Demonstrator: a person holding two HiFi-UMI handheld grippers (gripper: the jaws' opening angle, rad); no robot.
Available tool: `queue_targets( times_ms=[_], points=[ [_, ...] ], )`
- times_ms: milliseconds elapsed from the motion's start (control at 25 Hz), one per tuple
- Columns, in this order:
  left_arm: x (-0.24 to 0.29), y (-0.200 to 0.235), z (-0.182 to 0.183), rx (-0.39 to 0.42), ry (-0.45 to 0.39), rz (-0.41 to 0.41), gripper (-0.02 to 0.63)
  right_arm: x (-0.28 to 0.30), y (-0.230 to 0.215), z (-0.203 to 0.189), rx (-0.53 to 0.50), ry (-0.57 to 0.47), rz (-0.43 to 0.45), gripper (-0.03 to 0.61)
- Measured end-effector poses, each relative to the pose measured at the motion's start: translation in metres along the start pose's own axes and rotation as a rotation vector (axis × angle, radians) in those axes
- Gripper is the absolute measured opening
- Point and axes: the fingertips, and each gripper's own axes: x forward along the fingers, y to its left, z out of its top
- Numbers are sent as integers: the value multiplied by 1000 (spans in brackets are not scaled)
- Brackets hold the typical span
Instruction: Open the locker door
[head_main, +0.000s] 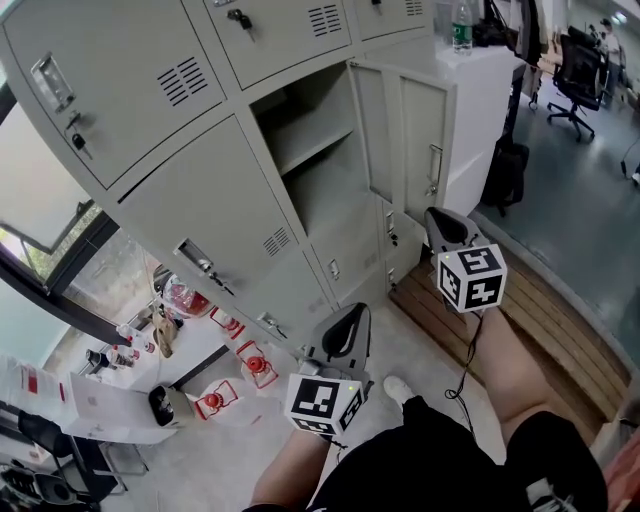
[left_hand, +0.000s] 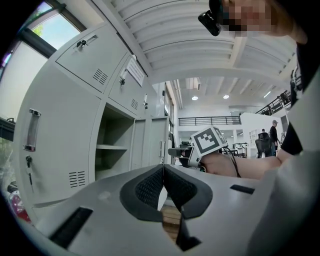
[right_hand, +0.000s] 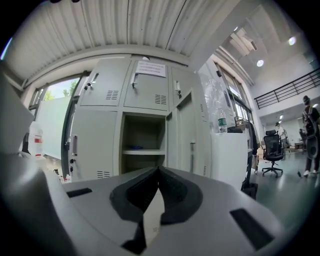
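Note:
The grey locker bank stands ahead, and the door (head_main: 405, 140) of its middle compartment (head_main: 310, 160) is swung wide open to the right, showing a bare shelf inside. My left gripper (head_main: 352, 312) hangs low in front of the lockers, jaws shut with nothing between them. My right gripper (head_main: 434, 216) is held further right, near the open door's lower edge but apart from it, also shut and empty. In the right gripper view the shut jaws (right_hand: 158, 170) point at the open compartment (right_hand: 142, 145) and door (right_hand: 187, 135). The left gripper view shows its shut jaws (left_hand: 163, 167) and the right gripper (left_hand: 181, 151) beyond.
A white cabinet (head_main: 480, 110) with a water bottle (head_main: 461, 28) stands right of the lockers, a black bag (head_main: 505, 170) beside it. A wooden platform (head_main: 520, 310) lies below. A low table (head_main: 130, 380) with small items sits lower left. An office chair (head_main: 578, 80) is far right.

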Motion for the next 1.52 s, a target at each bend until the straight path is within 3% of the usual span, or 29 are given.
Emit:
queue_targets(
  times_ms=[320,680,1120,1520],
  points=[
    [-63,-8,-1,-11,-8,24,17,-56,88,-3,3,4,123,54],
    [-122,-22,-5,-22,-10,35,17,-122,159,-8,7,5,201,54],
    [-147,-34,8,-25,-53,60,17,-160,195,-1,-1,8,273,54],
    [-135,-39,9,-7,-46,106,17,-165,192,-7,15,-1,345,54]
  ],
)
